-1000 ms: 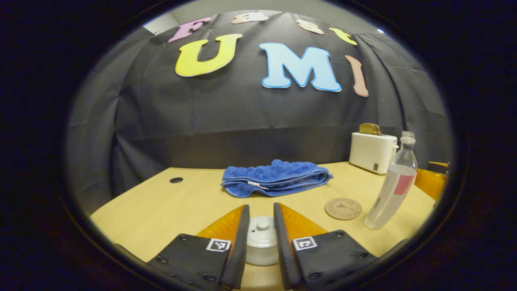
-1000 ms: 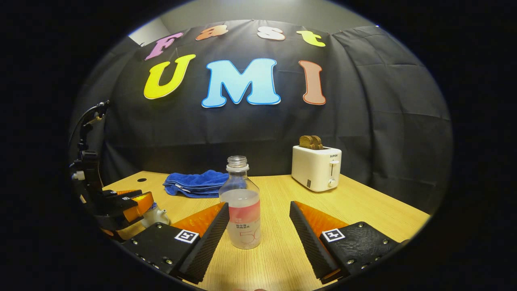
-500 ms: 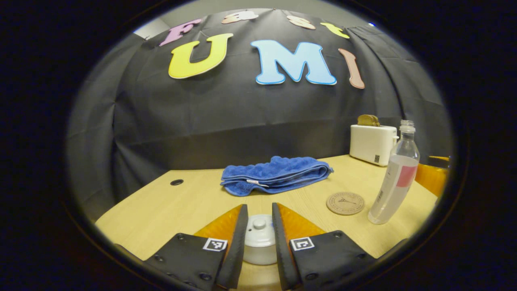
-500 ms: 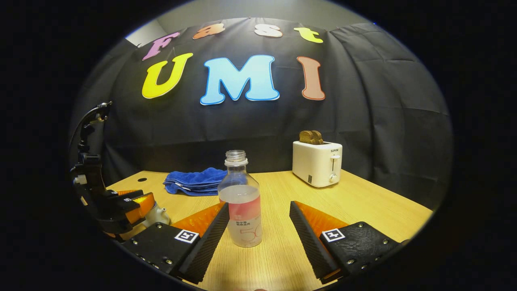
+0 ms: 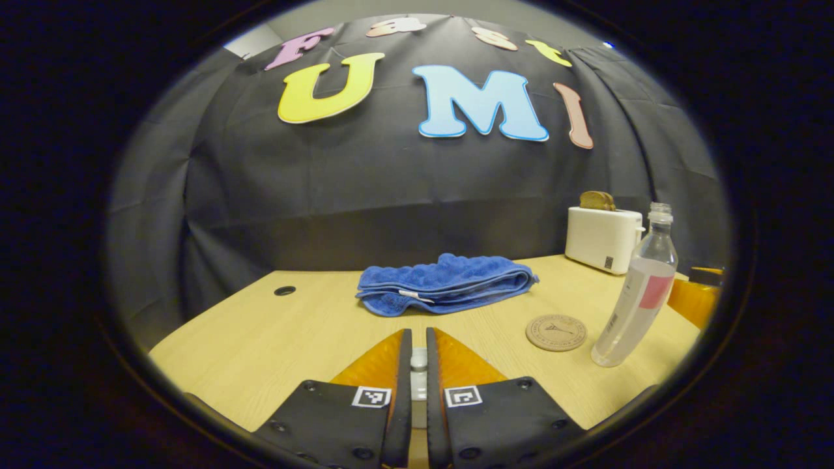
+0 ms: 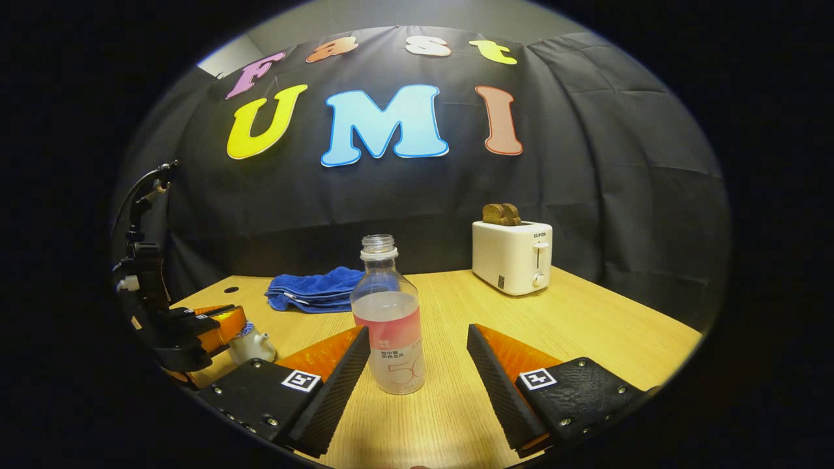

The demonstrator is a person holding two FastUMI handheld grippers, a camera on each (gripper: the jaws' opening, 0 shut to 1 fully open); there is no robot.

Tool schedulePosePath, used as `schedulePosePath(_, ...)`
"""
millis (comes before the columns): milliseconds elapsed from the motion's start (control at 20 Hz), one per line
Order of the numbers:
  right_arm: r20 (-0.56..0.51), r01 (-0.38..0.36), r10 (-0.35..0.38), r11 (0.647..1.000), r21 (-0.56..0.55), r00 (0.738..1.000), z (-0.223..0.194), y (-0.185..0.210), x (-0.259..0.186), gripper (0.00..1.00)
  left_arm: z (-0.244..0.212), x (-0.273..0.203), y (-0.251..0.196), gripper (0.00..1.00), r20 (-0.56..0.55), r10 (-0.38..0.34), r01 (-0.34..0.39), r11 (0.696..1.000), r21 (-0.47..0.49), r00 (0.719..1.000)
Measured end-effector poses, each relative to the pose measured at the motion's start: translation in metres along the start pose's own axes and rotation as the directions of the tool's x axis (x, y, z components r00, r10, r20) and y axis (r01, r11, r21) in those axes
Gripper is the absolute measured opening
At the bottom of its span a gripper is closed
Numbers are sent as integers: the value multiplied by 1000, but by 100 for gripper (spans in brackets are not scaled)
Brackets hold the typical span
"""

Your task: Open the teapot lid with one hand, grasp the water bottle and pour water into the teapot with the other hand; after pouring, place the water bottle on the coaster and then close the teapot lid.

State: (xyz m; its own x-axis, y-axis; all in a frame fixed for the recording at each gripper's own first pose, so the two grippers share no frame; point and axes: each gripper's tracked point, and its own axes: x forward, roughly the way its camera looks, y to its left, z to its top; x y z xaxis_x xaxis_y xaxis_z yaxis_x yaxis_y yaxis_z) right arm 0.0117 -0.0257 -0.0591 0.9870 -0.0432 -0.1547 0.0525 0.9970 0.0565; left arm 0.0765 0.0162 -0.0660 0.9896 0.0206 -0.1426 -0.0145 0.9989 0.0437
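Note:
My left gripper [image 5: 418, 340] is shut on the small white knob of the teapot lid [image 5: 418, 362], and its fingers hide the pot below. In the right gripper view the white teapot [image 6: 253, 345] sits at the left under that same left gripper [image 6: 218, 324]. The clear, uncapped water bottle [image 6: 389, 332] stands upright between the fingers of my right gripper [image 6: 417, 361], close to its left finger and apart from the right one; this gripper is open. The bottle [image 5: 637, 296] also stands right of the round cork coaster [image 5: 556, 333].
A folded blue towel [image 5: 446, 284] lies mid-table, towards the back. A white toaster [image 6: 512, 257] holding toast stands at the back right. A cable hole [image 5: 284, 290] sits in the wooden table [image 5: 260, 339] near its far left edge.
My left gripper has closed from a wider gap onto the lid knob. The right gripper has edged slightly closer around the bottle, still open.

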Motion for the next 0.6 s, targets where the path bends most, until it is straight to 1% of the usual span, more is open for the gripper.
schedulePosePath(150, -2, -8, 8, 1000, -2, 1000, -1, 2, 0, 95, 5, -1, 4, 17, 18, -21, 22, 998, -52, 1000)
schedulePosePath(400, 6, -25, 25, 999, -33, 1000, -1, 8, 0, 95, 22, -6, 11, 17, 63, -40, 45, 995, -91, 997)
schedulePosePath(500, 4, -25, 26, 999, -46, 1000, -2, 9, 2, 95, 27, -7, 18, 17, 74, -39, 47, 993, -106, 997)
schedulePosePath(600, -1, -24, 24, 998, -56, 1000, -4, 10, 5, 95, 31, -7, 31, 16, 80, -24, 33, 994, -108, 996)
